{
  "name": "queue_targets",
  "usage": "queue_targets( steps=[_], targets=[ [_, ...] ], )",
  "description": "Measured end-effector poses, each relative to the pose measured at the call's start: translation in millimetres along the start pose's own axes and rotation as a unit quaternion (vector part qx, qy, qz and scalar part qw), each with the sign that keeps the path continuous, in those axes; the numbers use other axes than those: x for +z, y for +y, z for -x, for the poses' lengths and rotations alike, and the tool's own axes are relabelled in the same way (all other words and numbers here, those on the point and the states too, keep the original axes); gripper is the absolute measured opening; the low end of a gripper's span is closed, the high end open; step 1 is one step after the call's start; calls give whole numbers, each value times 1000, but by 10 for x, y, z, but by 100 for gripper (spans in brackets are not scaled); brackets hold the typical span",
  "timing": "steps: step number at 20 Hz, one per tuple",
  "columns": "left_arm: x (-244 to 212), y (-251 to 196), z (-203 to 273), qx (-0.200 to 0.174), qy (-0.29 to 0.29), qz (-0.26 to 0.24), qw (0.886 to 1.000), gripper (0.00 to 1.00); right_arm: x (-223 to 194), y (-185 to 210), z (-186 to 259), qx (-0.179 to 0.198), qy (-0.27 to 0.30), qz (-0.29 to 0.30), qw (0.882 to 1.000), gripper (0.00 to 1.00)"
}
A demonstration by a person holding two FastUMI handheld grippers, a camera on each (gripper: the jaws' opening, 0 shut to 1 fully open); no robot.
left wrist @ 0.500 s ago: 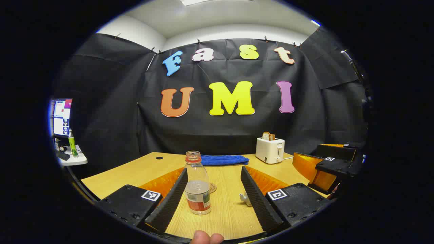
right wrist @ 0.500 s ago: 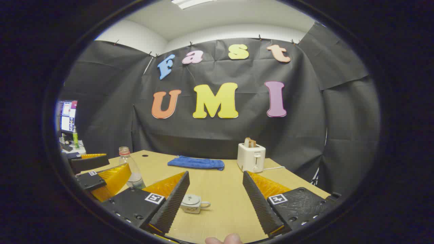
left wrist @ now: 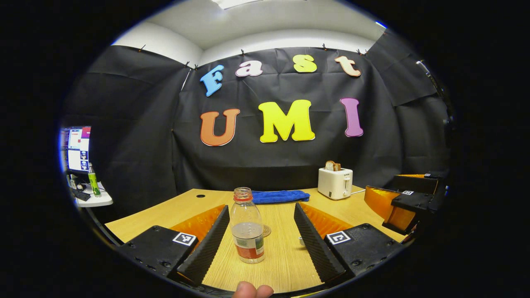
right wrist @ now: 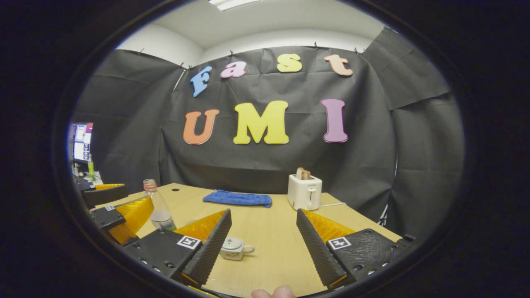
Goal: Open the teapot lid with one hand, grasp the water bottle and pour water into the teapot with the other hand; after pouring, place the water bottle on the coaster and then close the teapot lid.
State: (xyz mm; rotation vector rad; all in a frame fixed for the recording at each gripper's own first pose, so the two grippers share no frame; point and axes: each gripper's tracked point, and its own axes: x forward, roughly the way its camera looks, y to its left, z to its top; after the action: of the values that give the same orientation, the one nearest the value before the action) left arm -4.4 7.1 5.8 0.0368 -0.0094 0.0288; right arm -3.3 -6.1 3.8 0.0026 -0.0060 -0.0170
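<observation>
A clear water bottle with no cap, a red label and water low in it stands upright on the wooden table. It is between the fingers of my open left gripper, nearer the left finger and touching neither. Just behind it lies a round coaster. A small white teapot with its lid on sits on the table by the left finger of my open right gripper. In the left gripper view a bit of the teapot peeks out beside the right finger. The bottle also shows at far left.
A white toaster holding toast and a folded blue cloth sit at the table's back. A side desk with a monitor and a green bottle stands off to the left. The other gripper shows at the right edge.
The left gripper has shifted slightly left and back, so the bottle sits a bit more to the right between its fingers. The right gripper barely moved.
</observation>
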Motion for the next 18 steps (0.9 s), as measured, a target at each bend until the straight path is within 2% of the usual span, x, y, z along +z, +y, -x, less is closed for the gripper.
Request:
queue_targets(
  steps=[13, 18],
  targets=[
    [26, -20, 32, -5, 3, -9, 1000, 98, -113, 50, -54, 6, 11, 0, 1000, 95],
    [53, 146, 33, 5, 6, -5, 1000, 98, -280, 185, -191, 21, 21, 6, 1000, 95]
  ],
)
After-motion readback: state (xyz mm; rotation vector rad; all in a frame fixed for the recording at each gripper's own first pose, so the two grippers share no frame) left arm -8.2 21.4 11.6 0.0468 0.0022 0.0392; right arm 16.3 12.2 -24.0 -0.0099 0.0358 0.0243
